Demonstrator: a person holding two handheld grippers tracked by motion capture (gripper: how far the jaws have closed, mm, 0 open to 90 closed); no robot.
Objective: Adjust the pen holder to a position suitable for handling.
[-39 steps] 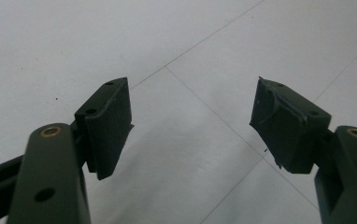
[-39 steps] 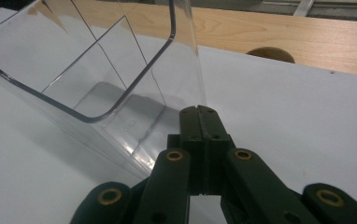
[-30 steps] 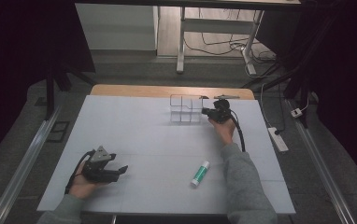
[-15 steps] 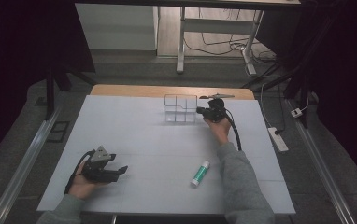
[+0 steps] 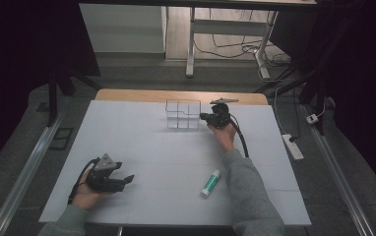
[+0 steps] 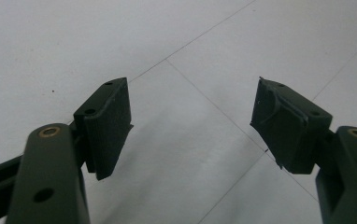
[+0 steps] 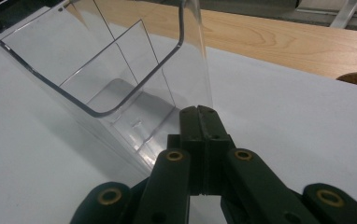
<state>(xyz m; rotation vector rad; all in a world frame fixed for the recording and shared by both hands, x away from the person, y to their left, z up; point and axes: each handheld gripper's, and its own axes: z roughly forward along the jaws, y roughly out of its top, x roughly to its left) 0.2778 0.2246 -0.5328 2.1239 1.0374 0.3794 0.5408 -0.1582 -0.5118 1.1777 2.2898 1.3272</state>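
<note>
Evidently the thing being worked is the clear plastic divided organizer, an open-topped box with inner partitions, standing at the far middle of the white tabletop, just short of the strip of bare wood along the far edge; it looks light and rigid, thin-walled and glossy, so I judge it apt to slide across the smooth tabletop at a small push, to slip between hard pads, and perhaps to crack if squeezed hard; a wall's top edge or a corner seems the sensible hold, since the partitions stiffen the walls there; the right hand-held gripper sits at the organizer's right side, and in the right gripper view its jaws are pressed together around the thin near wall of the organizer, low on that wall, with the box looming tilted up and to the left of the jaws; whether the tilt belongs to the box or to the camera I cannot tell; the left hand-held gripper rests low at the near left of the tabletop, well apart from the organizer, its jaws spread wide over bare surface with nothing between its pads; a green-and-white tube, possibly a glue stick, lies near the right forearm, untouched
</note>
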